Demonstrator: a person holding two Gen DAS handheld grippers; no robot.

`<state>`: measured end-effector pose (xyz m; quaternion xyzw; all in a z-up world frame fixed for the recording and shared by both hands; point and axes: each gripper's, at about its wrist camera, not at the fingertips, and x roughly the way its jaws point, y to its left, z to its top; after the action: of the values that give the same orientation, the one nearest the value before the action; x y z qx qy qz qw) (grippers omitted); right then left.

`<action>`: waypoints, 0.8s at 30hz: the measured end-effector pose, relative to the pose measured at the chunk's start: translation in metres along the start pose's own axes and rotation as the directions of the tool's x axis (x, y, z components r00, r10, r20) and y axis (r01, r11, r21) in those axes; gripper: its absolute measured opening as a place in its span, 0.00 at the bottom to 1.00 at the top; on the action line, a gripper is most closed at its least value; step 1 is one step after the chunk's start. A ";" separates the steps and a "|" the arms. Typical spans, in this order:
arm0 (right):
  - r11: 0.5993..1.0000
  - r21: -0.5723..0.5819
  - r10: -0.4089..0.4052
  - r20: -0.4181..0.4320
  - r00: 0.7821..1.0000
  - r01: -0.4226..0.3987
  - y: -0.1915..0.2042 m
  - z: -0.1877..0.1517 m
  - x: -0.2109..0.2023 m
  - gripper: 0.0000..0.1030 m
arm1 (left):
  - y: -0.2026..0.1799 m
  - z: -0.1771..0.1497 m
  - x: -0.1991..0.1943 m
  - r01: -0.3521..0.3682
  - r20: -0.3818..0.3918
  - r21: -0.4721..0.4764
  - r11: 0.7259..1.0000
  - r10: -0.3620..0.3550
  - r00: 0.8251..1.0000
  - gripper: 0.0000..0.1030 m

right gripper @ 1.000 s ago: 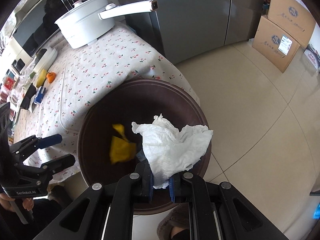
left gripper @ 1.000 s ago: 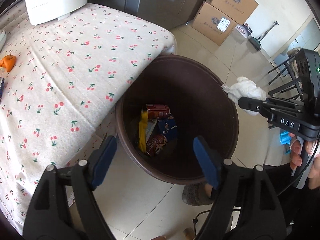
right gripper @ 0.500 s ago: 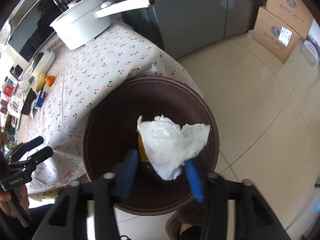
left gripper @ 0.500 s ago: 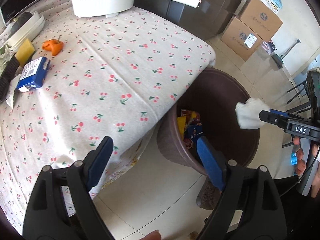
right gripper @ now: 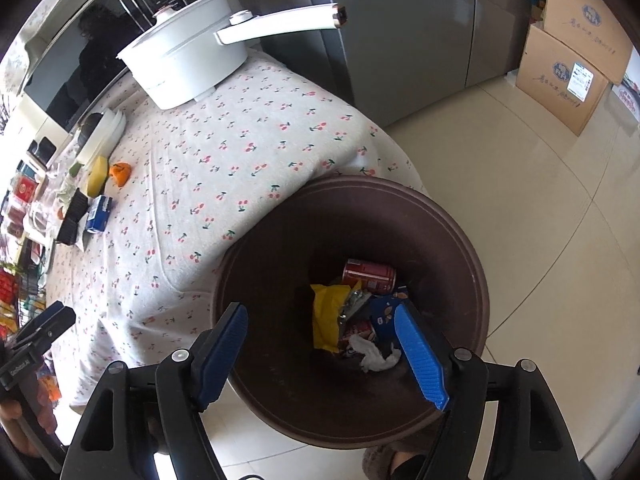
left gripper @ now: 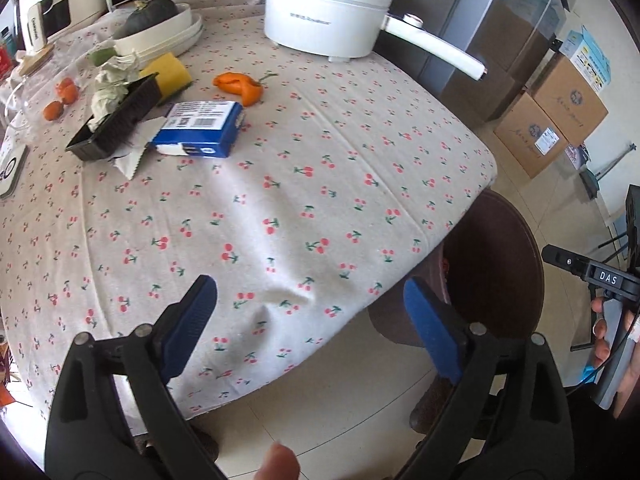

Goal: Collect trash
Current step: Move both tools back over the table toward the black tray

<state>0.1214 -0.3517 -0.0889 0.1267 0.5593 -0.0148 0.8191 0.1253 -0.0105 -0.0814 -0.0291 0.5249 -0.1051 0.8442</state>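
My right gripper (right gripper: 320,316) hangs over the brown bin (right gripper: 460,240), its jaws opening with nothing between them. A white crumpled tissue (right gripper: 374,354) lies at the bin's bottom beside a yellow wrapper (right gripper: 326,316) and a red can (right gripper: 370,274). My left gripper (left gripper: 308,292) is over the near edge of the cherry-print tablecloth (left gripper: 280,184), its jaws opening on nothing. Far across the table lie a blue packet (left gripper: 200,128), a black tray (left gripper: 116,120) with crumpled paper (left gripper: 108,92), an orange peel (left gripper: 240,86) and a yellow sponge (left gripper: 168,72).
A white pot (left gripper: 328,8) with a long handle stands at the table's back. Stacked bowls (left gripper: 160,40) sit at the back left. Cardboard boxes (left gripper: 560,120) and a grey fridge (right gripper: 400,40) line the tiled floor beyond the bin (left gripper: 520,260).
The right jaws opened and the tissue fell from them into the bin. My left gripper swung from above the bin to over the table, and its jaws widened.
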 end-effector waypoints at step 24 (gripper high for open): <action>0.970 -0.231 0.081 0.001 0.997 -0.079 0.171 0.015 0.027 0.79 | 0.127 -0.010 -0.033 -0.167 0.005 -0.295 0.941 0.176 0.984 0.97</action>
<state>0.1734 -0.1860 -0.0764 0.0530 0.5472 0.0826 0.8312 0.1207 0.1209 -0.0766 -0.1099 0.5220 0.0485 0.8444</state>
